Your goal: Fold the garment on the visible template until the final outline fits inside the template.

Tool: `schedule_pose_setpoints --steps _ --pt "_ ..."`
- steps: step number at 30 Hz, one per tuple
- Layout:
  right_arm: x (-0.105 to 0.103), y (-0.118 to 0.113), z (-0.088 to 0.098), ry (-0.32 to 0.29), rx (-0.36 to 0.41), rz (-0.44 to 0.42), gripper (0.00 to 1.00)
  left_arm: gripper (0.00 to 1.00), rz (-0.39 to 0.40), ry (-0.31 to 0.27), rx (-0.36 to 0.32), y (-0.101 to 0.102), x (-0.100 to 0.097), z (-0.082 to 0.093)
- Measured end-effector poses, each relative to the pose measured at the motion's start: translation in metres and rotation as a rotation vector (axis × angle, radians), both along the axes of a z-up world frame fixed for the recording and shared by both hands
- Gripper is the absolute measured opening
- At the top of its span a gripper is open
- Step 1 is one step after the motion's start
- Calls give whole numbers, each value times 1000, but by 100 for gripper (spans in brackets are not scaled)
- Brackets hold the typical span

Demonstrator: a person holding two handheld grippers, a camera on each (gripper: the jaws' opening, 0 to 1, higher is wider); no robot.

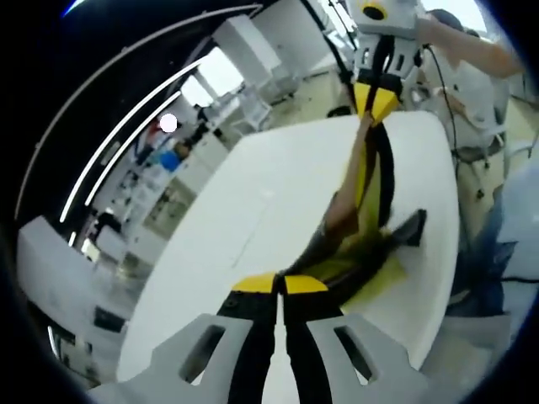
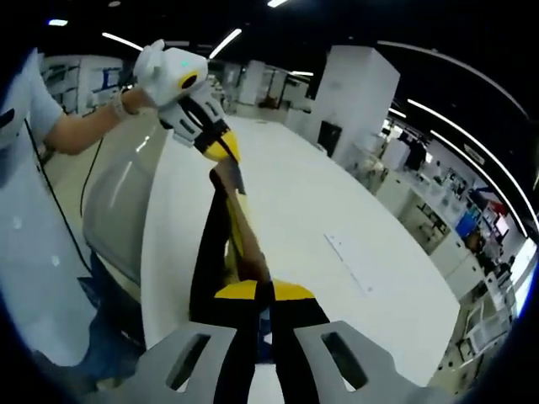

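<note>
Left gripper [image 1: 280,284] at bottom, yellow-tipped jaws closed on one end of a dark, yellow and brown garment [image 1: 364,198]. Garment stretched taut above a white table [image 1: 278,202] to the right gripper [image 1: 376,103], likewise clamped on it. Lower folds resting on a yellow template [image 1: 389,274].

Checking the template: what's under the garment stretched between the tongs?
The garment hangs taut above the white table. A yellow-green patch shows beneath; the rest is covered.

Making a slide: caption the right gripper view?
Two hand-held grippers stretch a black-and-yellow garment taut above the white table.
</note>
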State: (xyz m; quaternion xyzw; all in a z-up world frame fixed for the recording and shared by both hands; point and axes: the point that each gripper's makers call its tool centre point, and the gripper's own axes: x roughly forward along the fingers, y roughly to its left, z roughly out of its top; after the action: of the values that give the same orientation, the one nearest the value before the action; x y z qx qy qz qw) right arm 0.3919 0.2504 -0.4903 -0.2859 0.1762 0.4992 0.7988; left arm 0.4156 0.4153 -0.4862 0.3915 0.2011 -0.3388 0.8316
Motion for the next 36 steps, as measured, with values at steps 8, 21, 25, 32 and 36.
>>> schedule_pose_setpoints --steps 8,21,25,32,36 --pt "0 0 22 -7 -27 33 3 0 -28 34 48 -1 -4 17" --pt "-2 -2 48 7 -92 81 3 0 -71 63 86 -3 -5 44" --pt "-2 -2 59 -4 -108 95 3 0 -92 76 81 -5 -8 52" --pt "-2 0 75 -13 -113 114 3 0 -82 81 90 -1 -4 66" --pt "-1 -1 82 -32 -134 124 3 0 -83 79 105 0 -2 75"
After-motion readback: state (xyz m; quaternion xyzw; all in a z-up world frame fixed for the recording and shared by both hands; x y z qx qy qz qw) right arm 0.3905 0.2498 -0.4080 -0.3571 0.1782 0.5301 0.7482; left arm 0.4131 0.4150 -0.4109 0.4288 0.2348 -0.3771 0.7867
